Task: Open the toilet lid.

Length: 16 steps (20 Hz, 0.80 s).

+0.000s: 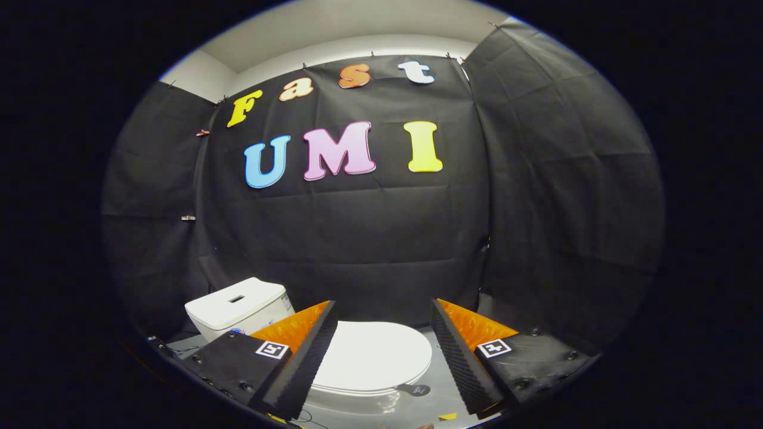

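Toilet lid [372, 351] lies shut and flat on the bowl, just ahead of the tongs [384, 351] and a little below them, showing through the gap between the two fingers; the tongs stand wide apart and hold nothing, neither finger touching the lid. The lid's long axis runs away from the left finger's side toward the right: the cistern [238, 307], and so the hinge end, sits beyond the left finger, while the rounded front edge lies nearer the right finger; that front edge is the end the coming move turns on, since it is the free one. A small dark tab [414, 390] sits by the lid's rim close to the right finger's inner side (whether it is a lifting handle or only a sticker I cannot tell). The floor [444, 369] around the bowl is pale and glossy, with the booth's dark cloth wall [369, 238] well beyond. In my judgement the task is not yet begun: the tongs would need to come down and forward to the front rim, catch it, and swing it up toward the cistern.
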Available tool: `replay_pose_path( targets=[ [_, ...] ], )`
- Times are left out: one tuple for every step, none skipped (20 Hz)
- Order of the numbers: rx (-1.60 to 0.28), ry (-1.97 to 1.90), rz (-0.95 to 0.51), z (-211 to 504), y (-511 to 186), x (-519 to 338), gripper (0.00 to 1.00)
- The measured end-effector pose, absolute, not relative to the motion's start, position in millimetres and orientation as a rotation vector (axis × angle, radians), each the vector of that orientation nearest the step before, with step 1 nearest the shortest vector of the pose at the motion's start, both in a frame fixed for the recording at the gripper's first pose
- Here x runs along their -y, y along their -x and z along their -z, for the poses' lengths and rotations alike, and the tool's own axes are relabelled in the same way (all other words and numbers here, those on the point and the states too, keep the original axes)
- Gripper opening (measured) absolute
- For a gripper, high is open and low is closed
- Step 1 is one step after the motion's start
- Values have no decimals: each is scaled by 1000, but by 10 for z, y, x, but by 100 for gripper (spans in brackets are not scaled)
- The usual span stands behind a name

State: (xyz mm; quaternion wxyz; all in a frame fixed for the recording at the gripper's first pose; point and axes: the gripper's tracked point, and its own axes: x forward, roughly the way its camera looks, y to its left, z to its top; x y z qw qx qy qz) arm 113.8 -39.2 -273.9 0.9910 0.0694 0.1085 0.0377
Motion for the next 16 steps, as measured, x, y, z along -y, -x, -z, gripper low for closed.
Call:
replay_pose_path(
  targets=[
    [-257, -150, -79, 2975, -1192, 449, 99],
    [-297, -157, -77, 3187, -1221, 517, 99],
    [-333, -175, -75, 3385, -1253, 573, 100],
    [-365, -197, -70, 3525, -1284, 629, 99],
    [-400, -221, -65, 3688, -1313, 676, 99],
    [-431, -247, -59, 3846, -1324, 717, 100],
    [-456, -274, -54, 3980, -1347, 759, 99],
    [-474, -300, -47, 4108, -1367, 796, 99],
    [-492, -326, -39, 4226, -1404, 834, 99],
    [-513, -352, -30, 4356, -1437, 861, 99],
    [-533, -380, -19, 4473, -1432, 886, 99],
    [-553, -411, -6, 4608, -1439, 910, 99],
    [-578, -446, 7, 4753, -1434, 967, 99],
    [-606, -484, 21, 4903, -1435, 994, 99],
    [-634, -530, 33, 5049, -1417, 1033, 99],
    [-668, -578, 48, 5200, -1407, 1050, 99]
  ],
)
